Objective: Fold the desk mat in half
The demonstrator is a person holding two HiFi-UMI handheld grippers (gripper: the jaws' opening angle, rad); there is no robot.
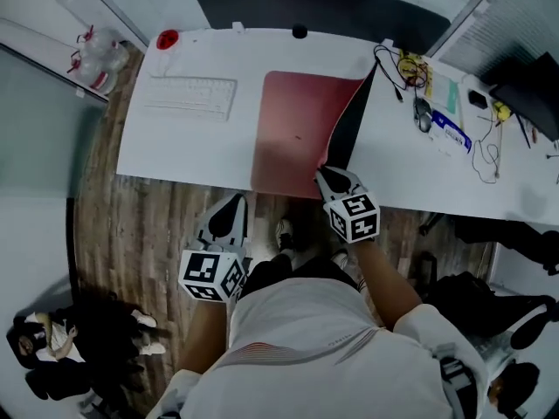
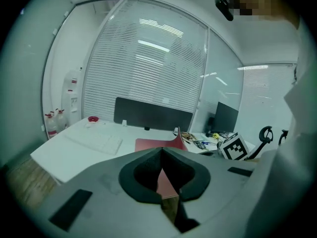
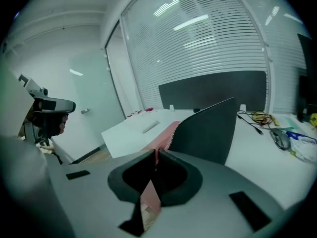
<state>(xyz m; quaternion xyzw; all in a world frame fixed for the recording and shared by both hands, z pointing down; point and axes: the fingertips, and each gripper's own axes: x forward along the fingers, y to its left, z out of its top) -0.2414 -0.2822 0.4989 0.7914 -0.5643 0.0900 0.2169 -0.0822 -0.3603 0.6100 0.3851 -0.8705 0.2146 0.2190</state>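
The red desk mat (image 1: 293, 133) lies on the white desk (image 1: 175, 151), reaching its near edge. Its right side is lifted and curls over, showing the black underside (image 1: 349, 129). My right gripper (image 1: 328, 175) is shut on the mat's near right corner. In the right gripper view the thin red edge (image 3: 166, 135) runs up out of the closed jaws (image 3: 155, 155), with the black underside (image 3: 208, 130) standing behind. My left gripper (image 1: 234, 204) hangs below the desk's near edge, left of the mat, shut on nothing (image 2: 161, 152). The mat (image 2: 153, 144) shows beyond it.
A white keyboard (image 1: 190, 97) lies left of the mat, with a red round object (image 1: 167, 38) at the back left corner. Cables and small items (image 1: 410, 70) crowd the right side. A dark partition (image 1: 323, 11) lines the desk's far edge. Bottles (image 1: 96, 59) stand off the left end.
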